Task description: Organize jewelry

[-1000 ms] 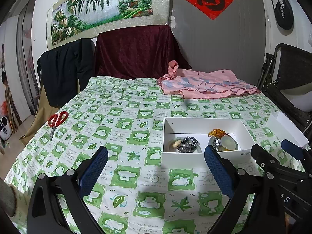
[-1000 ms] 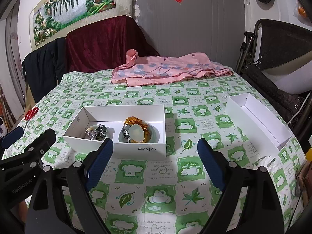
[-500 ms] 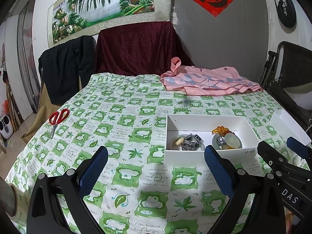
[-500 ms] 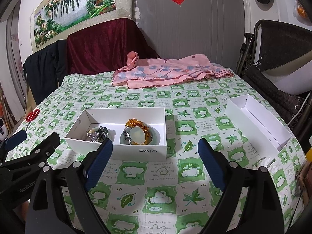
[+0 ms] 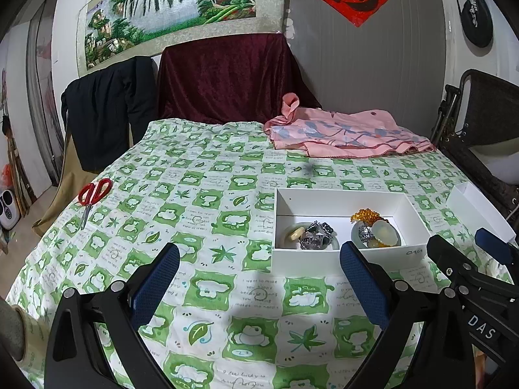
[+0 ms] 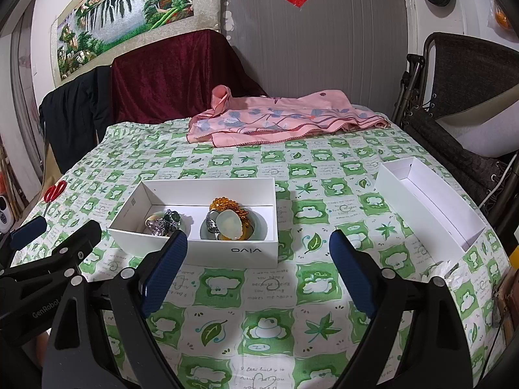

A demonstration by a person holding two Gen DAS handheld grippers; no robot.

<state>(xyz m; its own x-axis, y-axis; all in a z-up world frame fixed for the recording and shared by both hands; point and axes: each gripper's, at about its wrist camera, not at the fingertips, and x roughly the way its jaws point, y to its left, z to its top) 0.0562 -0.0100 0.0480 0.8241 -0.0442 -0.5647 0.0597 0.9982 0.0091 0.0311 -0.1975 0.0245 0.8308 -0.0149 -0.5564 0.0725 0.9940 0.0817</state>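
Left tool and right tool both stand apart and empty above the bench, while the white box at 11 o'clock of the right tool holds small, likely slippery, tangle-prone jewelry, best pinched singly by edges.

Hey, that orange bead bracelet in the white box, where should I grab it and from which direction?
Grip the orange bead bracelet at its far arc, which is the exposed part; the pale oval stone covers its near part. Come straight down from above, since the white box walls block any side approach. The right gripper is open and probably nearest.
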